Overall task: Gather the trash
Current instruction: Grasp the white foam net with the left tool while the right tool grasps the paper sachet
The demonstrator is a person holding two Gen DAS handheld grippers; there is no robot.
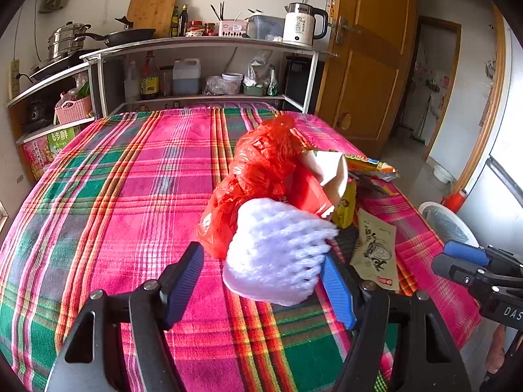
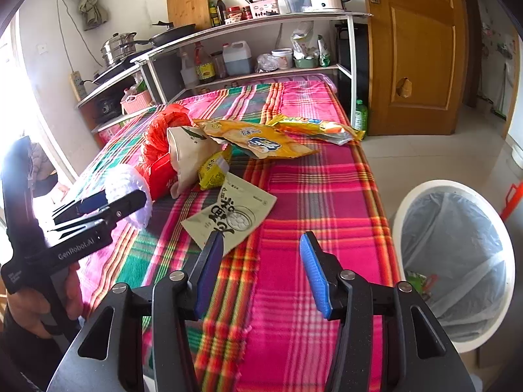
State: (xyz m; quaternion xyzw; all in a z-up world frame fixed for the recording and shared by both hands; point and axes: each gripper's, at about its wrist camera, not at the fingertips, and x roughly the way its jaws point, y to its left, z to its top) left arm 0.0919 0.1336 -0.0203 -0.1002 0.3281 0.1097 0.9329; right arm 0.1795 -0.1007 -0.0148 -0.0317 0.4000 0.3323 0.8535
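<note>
A white foam net (image 1: 278,228) lies on the plaid tablecloth (image 1: 130,196) between the wide jaws of my left gripper (image 1: 261,251). It touches the right pad, and a gap shows at the left pad. Behind it sits a heap of trash: a red plastic bag (image 1: 261,163), a paper cup (image 2: 186,156), a small yellow packet (image 2: 210,170), a beige packet (image 2: 235,215) and two orange snack wrappers (image 2: 261,140). My right gripper (image 2: 261,241) stands open over bare cloth, its left fingertip just short of the beige packet. Right of the table stands a white bin (image 2: 402,215) with a clear liner.
A white shelf unit (image 2: 248,23) with pots, bottles and a kettle closes the table's far end. A wooden door (image 2: 421,49) stands behind at the right. The table's right edge drops to tiled floor (image 2: 425,153) beside the bin. A hand (image 2: 68,294) holds the left gripper's handle.
</note>
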